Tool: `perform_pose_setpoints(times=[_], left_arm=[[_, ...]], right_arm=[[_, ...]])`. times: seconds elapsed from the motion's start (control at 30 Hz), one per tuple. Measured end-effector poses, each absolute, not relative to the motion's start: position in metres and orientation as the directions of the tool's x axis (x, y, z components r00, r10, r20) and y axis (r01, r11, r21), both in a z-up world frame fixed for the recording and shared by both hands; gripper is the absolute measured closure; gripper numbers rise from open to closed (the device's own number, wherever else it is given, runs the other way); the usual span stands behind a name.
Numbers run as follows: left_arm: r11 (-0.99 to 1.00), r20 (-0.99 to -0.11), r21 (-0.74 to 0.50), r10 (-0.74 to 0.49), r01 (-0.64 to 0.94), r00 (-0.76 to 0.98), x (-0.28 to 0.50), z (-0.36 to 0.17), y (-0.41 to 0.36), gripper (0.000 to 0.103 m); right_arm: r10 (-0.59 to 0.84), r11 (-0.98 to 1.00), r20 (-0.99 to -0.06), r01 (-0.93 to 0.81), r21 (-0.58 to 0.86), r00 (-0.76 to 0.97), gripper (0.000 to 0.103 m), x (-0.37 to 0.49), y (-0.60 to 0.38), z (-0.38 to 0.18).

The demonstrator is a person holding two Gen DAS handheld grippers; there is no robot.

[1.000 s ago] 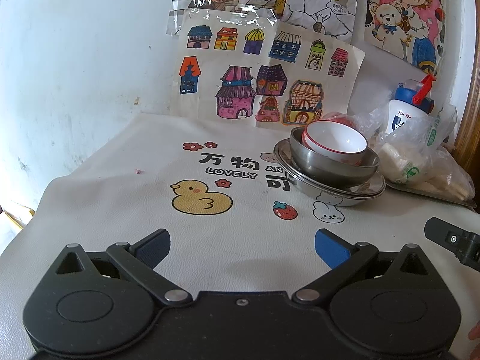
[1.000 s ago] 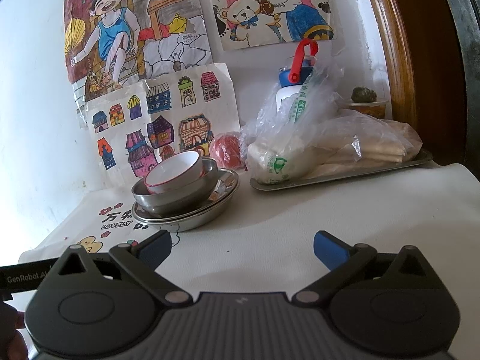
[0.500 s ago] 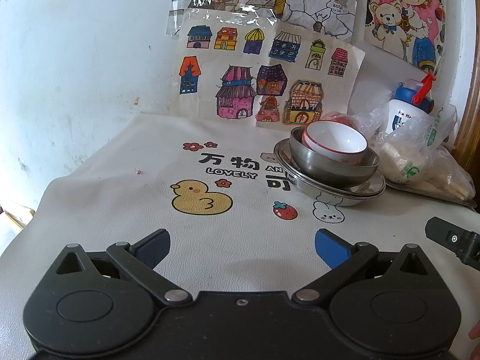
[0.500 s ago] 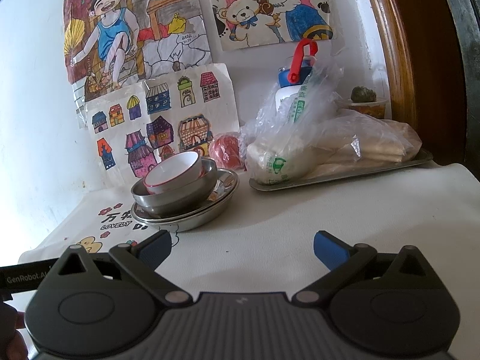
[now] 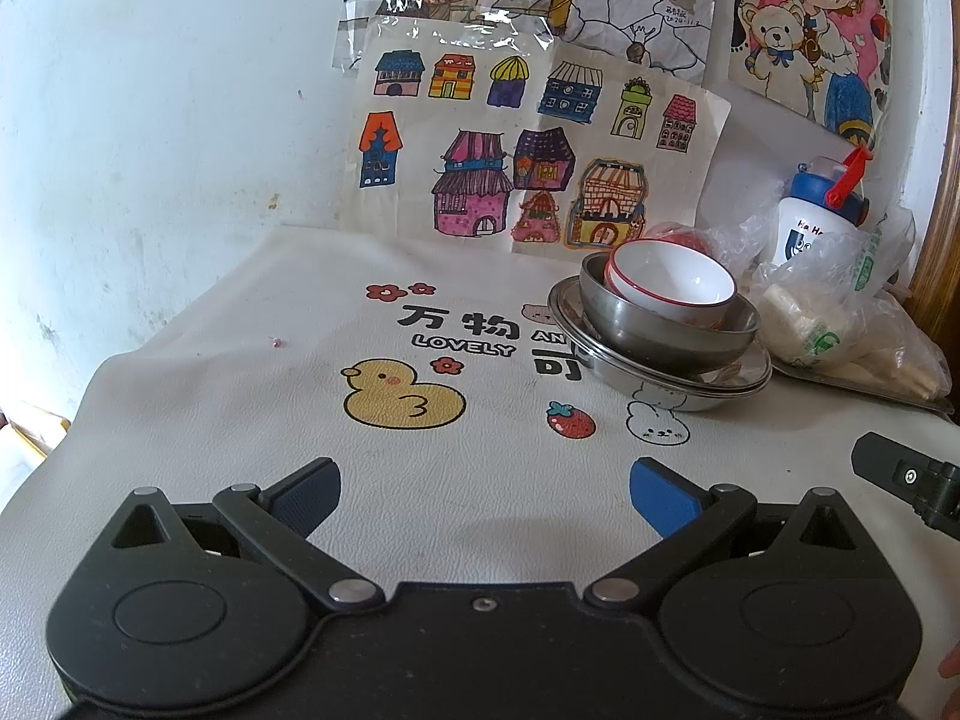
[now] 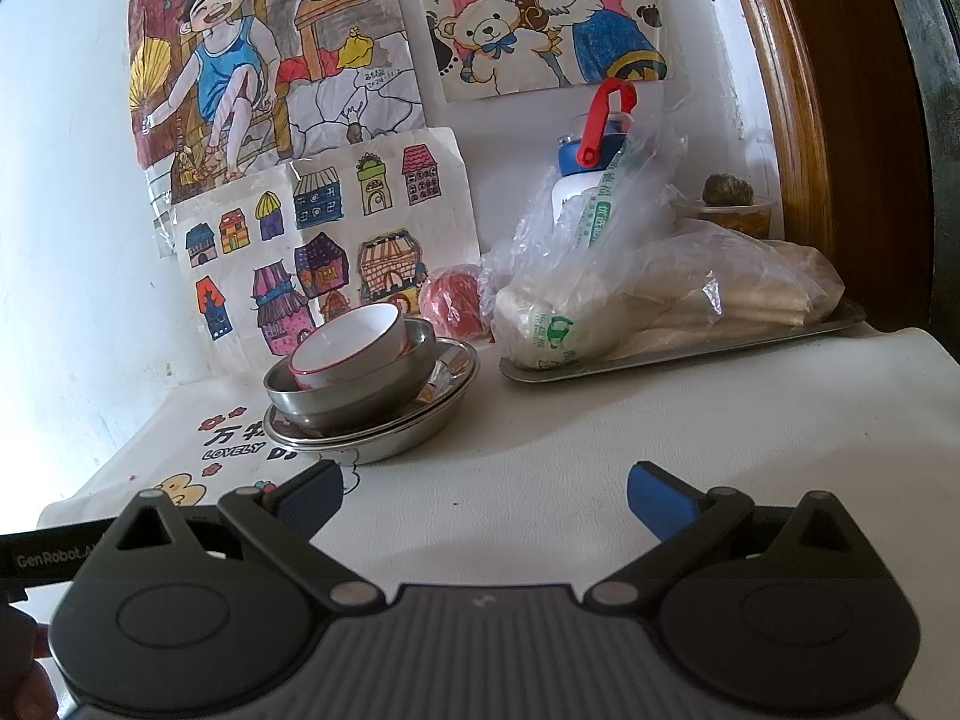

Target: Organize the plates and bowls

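Note:
A white bowl with a red rim (image 5: 672, 288) (image 6: 351, 345) lies tilted inside a steel bowl (image 5: 666, 333) (image 6: 354, 390). The steel bowl stands on stacked steel plates (image 5: 666, 381) (image 6: 414, 429) at the back of the table. My left gripper (image 5: 485, 495) is open and empty, low over the tablecloth, well short of the stack. My right gripper (image 6: 485, 495) is open and empty, in front of the stack and to its right. Part of the right gripper shows at the right edge of the left wrist view (image 5: 906, 480).
A steel tray (image 6: 690, 348) with plastic food bags (image 6: 576, 300) and a blue-capped bottle (image 5: 819, 222) stands right of the stack. A red object (image 6: 453, 300) sits behind the stack. Drawings hang on the wall. The tablecloth (image 5: 240, 408) carries printed cartoons.

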State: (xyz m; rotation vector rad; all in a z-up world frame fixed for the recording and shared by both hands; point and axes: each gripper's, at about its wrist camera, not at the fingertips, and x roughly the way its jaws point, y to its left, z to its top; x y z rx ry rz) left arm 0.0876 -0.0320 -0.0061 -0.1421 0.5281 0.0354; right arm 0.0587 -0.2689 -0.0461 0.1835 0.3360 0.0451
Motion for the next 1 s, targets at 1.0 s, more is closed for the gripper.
perform_pose_setpoints(times=[1.0], left_arm=[[0.992, -0.513, -0.105, 0.011, -0.076, 0.858, 0.0882, -0.0068, -0.0344, 0.001]], right_arm=[[0.078, 0.984, -0.327, -0.020, 0.177, 0.942, 0.000, 0.0576, -0.2675, -0.0460]])
